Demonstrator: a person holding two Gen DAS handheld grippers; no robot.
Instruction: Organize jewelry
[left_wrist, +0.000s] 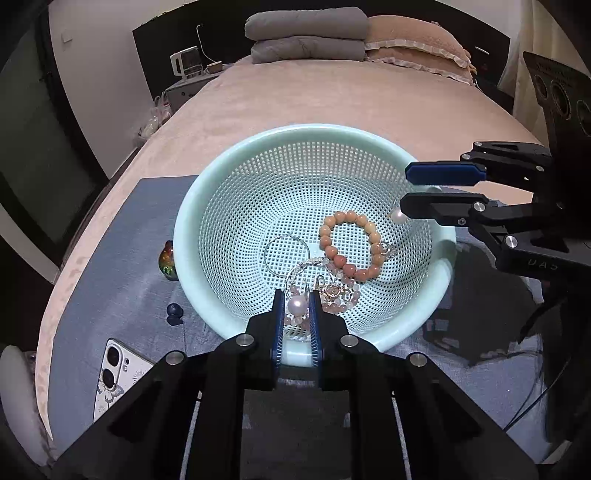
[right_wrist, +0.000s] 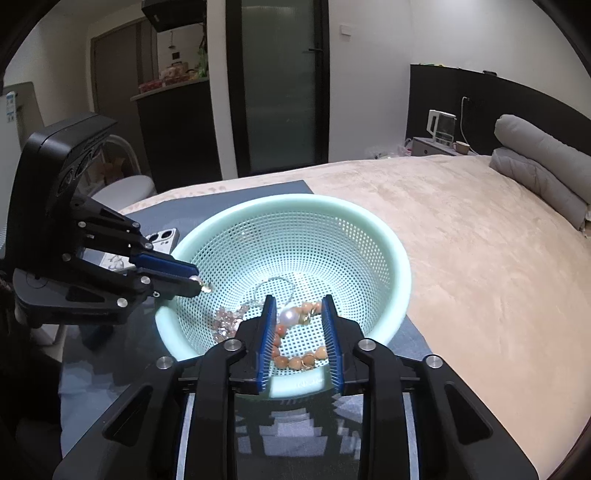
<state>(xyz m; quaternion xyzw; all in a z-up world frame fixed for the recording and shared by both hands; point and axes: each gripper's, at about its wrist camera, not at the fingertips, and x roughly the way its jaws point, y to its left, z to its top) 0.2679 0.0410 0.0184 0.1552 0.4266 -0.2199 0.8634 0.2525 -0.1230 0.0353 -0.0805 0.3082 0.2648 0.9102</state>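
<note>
A mint green perforated basket (left_wrist: 229, 173) (right_wrist: 399, 273) sits on a blue-grey mat on the bed. In it lie an orange bead bracelet (left_wrist: 334, 221) (right_wrist: 295, 363), a thin silver hoop (left_wrist: 269, 245), a pink bead strand (left_wrist: 343, 299) (right_wrist: 225, 317) and a gold ornament (left_wrist: 334, 290). My left gripper (left_wrist: 297, 299) (right_wrist: 195, 281) is shut on a pearl earring (left_wrist: 297, 305) over the basket's near rim; its gold end (right_wrist: 207, 287) sticks out. My right gripper (right_wrist: 298, 310) (left_wrist: 404, 188) is open over the basket; a second pearl (right_wrist: 289, 316) (left_wrist: 398, 216) clings by its left finger.
On the mat left of the basket lie an iridescent egg-shaped trinket (left_wrist: 169, 260), a small dark blue piece (left_wrist: 174, 312) and a phone (left_wrist: 112, 373) (right_wrist: 162, 236). Folded grey quilts (left_wrist: 306, 33) (right_wrist: 543, 166) and a pillow (left_wrist: 417, 40) lie at the bed's head.
</note>
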